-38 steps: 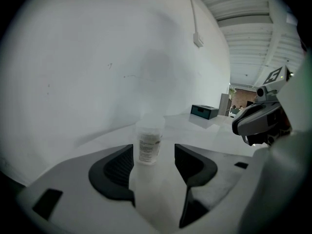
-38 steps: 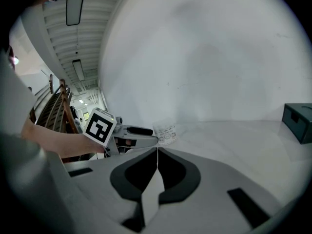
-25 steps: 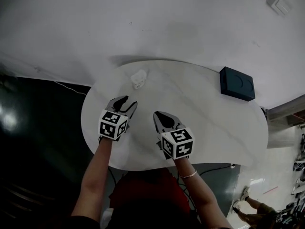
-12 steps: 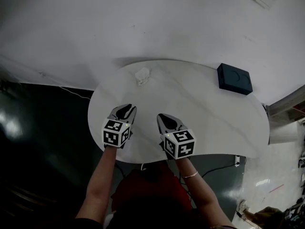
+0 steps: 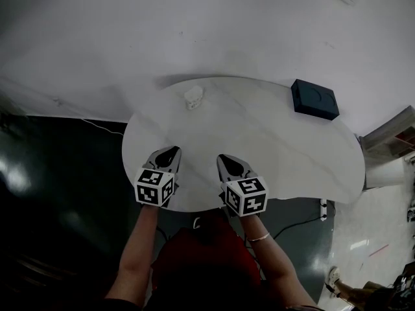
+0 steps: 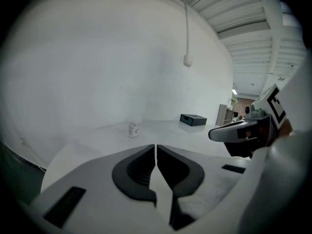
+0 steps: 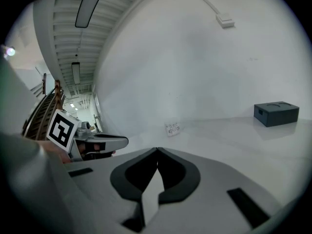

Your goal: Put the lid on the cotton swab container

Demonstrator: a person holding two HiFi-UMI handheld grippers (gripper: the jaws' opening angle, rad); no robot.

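Hovering over the table (image 5: 292,148) edge — left gripper (image 5: 167,152) just closed empty, right gripper (image 5: 224,159) pinched together too, cotton swab container (image 5: 192,96) well apart.

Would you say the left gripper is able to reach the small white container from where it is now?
Probably yes: only bare table lies between the left gripper and the container. Its jaws, just closed on nothing, must reopen first.
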